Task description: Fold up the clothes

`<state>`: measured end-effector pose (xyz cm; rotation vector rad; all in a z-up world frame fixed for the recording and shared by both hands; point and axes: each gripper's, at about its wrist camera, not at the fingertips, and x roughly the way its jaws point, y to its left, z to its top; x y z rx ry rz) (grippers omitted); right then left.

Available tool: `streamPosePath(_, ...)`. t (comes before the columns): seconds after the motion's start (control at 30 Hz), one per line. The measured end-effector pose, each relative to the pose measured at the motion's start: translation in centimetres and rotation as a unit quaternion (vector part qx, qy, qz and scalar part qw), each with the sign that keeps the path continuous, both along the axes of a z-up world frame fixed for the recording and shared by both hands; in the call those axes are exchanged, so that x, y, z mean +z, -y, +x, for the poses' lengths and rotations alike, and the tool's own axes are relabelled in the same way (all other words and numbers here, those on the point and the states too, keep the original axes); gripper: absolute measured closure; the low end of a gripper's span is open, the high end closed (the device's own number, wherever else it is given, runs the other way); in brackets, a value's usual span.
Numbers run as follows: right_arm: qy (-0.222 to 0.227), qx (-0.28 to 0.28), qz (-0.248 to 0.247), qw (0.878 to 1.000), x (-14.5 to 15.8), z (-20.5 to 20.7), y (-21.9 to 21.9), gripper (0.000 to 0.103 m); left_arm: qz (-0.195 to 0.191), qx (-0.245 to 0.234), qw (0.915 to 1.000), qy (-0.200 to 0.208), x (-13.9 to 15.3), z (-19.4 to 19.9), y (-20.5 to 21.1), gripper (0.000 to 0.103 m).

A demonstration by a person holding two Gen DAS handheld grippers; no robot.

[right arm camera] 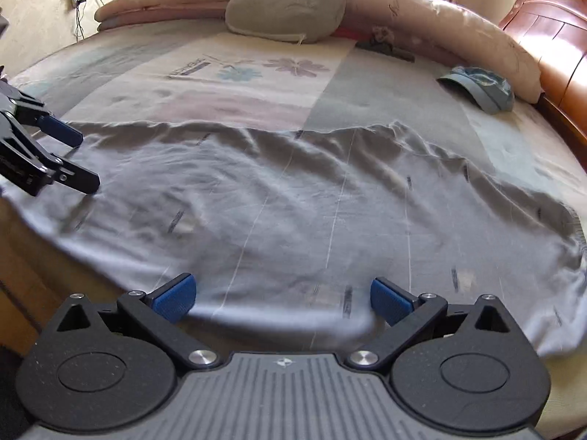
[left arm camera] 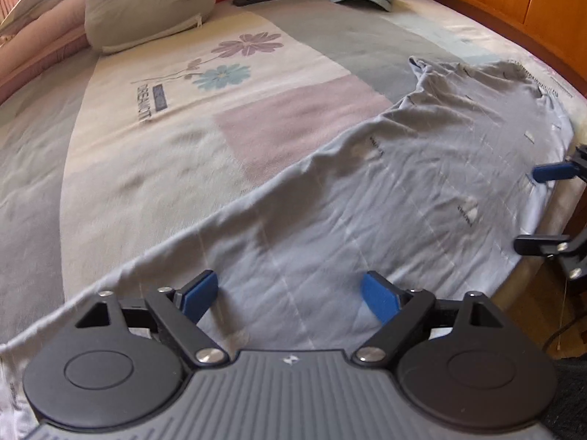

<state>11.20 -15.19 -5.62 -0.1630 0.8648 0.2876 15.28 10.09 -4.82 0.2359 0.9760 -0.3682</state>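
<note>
Pale grey-blue thin-striped cotton garment (right arm camera: 312, 198) lies spread flat on the patchwork bed cover (left arm camera: 227, 121), along the near edge of the bed. Long axis runs side to side across both views, parallel to that edge; near hem hangs slightly over it.

Left gripper (left arm camera: 290, 293): jaws wide, nothing between them, over the garment's near edge toward its left end. Right gripper (right arm camera: 282, 297): jaws wide too, nothing pinched, with the near hem bunched into a soft ridge right between the blue pads (right arm camera: 172, 297). Can't tell whether either pad touches cloth.

Key relation: both grippers sit on the same long side, one near each end, both facing across the short axis toward the far edge. So the garment lies straight ahead of and under both jaws. Neither arm is clearly nearer; they look symmetric.

My read: next move is pinch the near hem at both ends, then carry it forward over the far edge. Far edge is wavy and rumpled on the right side, so alignment there may be off.

Grey cushion (right arm camera: 286, 3) and blue cap (right arm camera: 477, 88) sit well beyond, out of the path.
</note>
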Motion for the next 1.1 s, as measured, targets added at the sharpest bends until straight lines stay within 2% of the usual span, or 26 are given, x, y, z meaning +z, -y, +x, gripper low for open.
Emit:
streamPosePath(0.1, -0.002, -0.018, 0.001, 1.000, 0.8, -0.5, 0.9, 0.000, -0.014, -0.004, 0.9999, 0.002, 0.5, 0.1, -0.3, 0.015)
streamPosePath(0.3, 0.058, -0.086, -0.054, 0.993, 2.3, 1.2, 4.5, 0.000, -0.019, -0.015, 0.9997, 0.008, 1.2, 1.5, 0.6, 0.015)
streamPosePath(0.4, 0.024, -0.143, -0.037, 0.989, 0.4, 2.4, 8.4, 0.000, -0.018, -0.023, 0.9996, 0.007, 1.3, 2.0, 1.3, 0.015)
streamPosePath(0.5, 0.007, -0.179, 0.026, 0.984, -0.7, 1.5, 11.4, 0.000, -0.009, -0.027, 0.9996, 0.005, 1.2, 2.0, 2.1, 0.015)
streamPosePath(0.67, -0.008, -0.173, 0.029, 0.984, -0.2, -0.2, 12.2, 0.000, -0.001, 0.011, 0.9999, 0.001, 1.6, 2.2, 3.3, 0.015)
streamPosePath(0.73, 0.016, -0.161, 0.021, 0.987, 0.9, 0.4, 12.6, 0.000, 0.004, 0.019, 0.9998, 0.009, 2.3, 2.2, 4.3, 0.015)
streamPosePath(0.9, 0.066, -0.128, 0.013, 0.989, 2.6, 5.0, 15.4, 0.000, -0.011, 0.035, 0.9993, -0.005, 2.0, 2.4, 6.8, 0.015)
streamPosePath(1.0, 0.072, -0.121, 0.017, 0.990, 2.0, 8.2, 16.6, 0.000, -0.021, 0.046, 0.9986, -0.018, 1.5, 2.5, 8.3, 0.015)
streamPosePath(1.1, 0.070, -0.117, 0.037, 0.990, 1.1, 10.2, 17.4, 0.000, -0.009, 0.062, 0.9974, -0.035, 0.4, 1.8, 8.9, 0.015)
